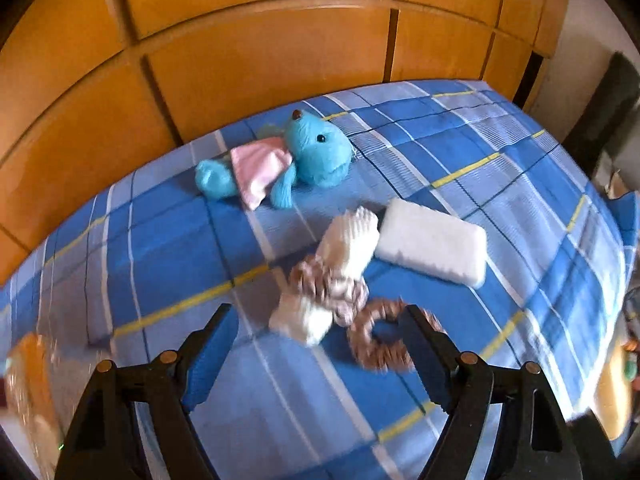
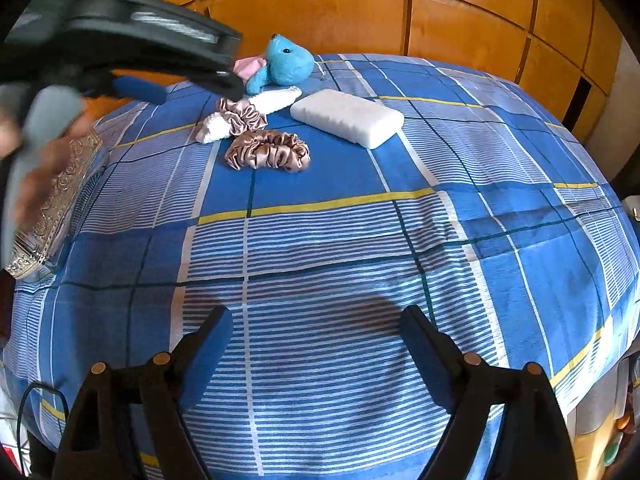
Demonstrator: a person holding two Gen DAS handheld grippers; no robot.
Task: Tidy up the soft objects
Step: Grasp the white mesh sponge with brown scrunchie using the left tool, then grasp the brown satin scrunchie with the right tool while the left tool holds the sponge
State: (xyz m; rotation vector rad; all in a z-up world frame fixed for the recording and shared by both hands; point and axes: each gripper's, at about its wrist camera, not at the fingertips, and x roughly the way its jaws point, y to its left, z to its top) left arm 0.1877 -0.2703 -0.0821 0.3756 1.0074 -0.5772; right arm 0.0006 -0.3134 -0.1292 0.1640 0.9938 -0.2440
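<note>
On the bed (image 2: 320, 240), the right gripper (image 2: 316, 344) hangs low with fingers apart and empty. Farther in, the left gripper (image 1: 320, 340) tilts down over the scrunchie (image 2: 267, 155), fingers apart, nothing held. That satin ring looks light, limp and slippery; pinching one bunched side seems best. Beyond lie a sponge (image 2: 347, 117) and plush (image 2: 286, 64).

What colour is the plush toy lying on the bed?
The plush toy is turquoise blue with a pink cloth piece; the left wrist view shows it best.
</note>
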